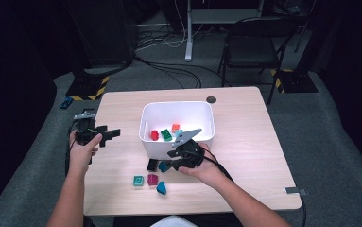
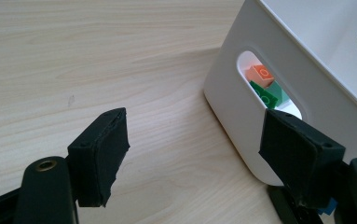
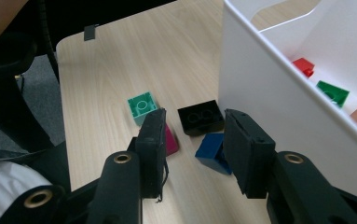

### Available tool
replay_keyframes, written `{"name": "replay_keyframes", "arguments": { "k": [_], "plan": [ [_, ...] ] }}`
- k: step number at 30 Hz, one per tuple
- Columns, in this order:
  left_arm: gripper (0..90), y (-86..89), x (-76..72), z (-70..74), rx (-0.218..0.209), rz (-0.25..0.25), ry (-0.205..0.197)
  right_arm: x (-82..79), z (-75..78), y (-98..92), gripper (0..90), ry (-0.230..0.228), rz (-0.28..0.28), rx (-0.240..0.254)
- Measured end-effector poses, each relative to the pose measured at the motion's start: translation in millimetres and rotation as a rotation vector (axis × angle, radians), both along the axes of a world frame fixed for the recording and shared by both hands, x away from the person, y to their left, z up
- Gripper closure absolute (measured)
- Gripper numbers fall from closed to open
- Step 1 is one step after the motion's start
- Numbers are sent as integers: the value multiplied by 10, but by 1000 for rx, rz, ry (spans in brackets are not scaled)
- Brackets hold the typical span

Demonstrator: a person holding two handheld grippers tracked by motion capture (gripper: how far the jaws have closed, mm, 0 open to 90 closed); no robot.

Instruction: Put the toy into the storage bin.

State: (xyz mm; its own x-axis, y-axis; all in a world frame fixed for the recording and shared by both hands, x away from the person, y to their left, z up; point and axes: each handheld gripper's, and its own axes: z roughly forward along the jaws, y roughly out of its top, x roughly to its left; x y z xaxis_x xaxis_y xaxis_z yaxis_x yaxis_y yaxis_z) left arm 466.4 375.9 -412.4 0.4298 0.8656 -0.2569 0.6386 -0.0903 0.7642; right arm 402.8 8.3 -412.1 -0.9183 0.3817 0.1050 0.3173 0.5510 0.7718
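Note:
A white bin (image 1: 202, 111) stands mid-table and holds red (image 1: 154, 135), green (image 1: 166, 135) and orange (image 1: 175, 127) bricks. In front of it lie a black brick (image 1: 152, 165), a blue brick (image 1: 163, 166), a teal-green brick (image 1: 138, 180), a magenta brick (image 1: 152, 179) and another blue brick (image 1: 161, 188). My right gripper (image 3: 192, 140) hovers low over them, open, with bare table between its jaws. The blue brick (image 3: 211, 150) sits just past its right jaw, the black brick (image 3: 200, 116) beyond it and the magenta brick (image 3: 170, 139) behind its left jaw. My left gripper (image 2: 195, 140) is open beside the bin wall (image 2: 241, 121).
The bin's handle slot shows an orange brick (image 2: 261, 73) and a green brick (image 2: 267, 95). A dark grommet (image 1: 211, 100) sits behind the bin. A strip of tape (image 1: 294, 190) marks the right front edge. A chair (image 1: 252, 47) and cables lie beyond the table.

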Motion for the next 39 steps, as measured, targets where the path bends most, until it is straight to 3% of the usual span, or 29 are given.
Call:
{"name": "replay_keyframes", "arguments": {
  "k": [8,13,21,39],
  "plan": [
    [233,-1,2,-8,-1,2,0,-84,-175,23,581,15,15,-6],
    [233,-4,2,-15,-6,8,-6,-169,-295,60,570,-3,19,-21],
    [233,-3,2,-17,-5,8,-6,-246,-466,132,555,18,36,-24],
    [233,11,0,-18,-3,6,7,-348,-684,331,522,37,91,-34]
  ]
}}
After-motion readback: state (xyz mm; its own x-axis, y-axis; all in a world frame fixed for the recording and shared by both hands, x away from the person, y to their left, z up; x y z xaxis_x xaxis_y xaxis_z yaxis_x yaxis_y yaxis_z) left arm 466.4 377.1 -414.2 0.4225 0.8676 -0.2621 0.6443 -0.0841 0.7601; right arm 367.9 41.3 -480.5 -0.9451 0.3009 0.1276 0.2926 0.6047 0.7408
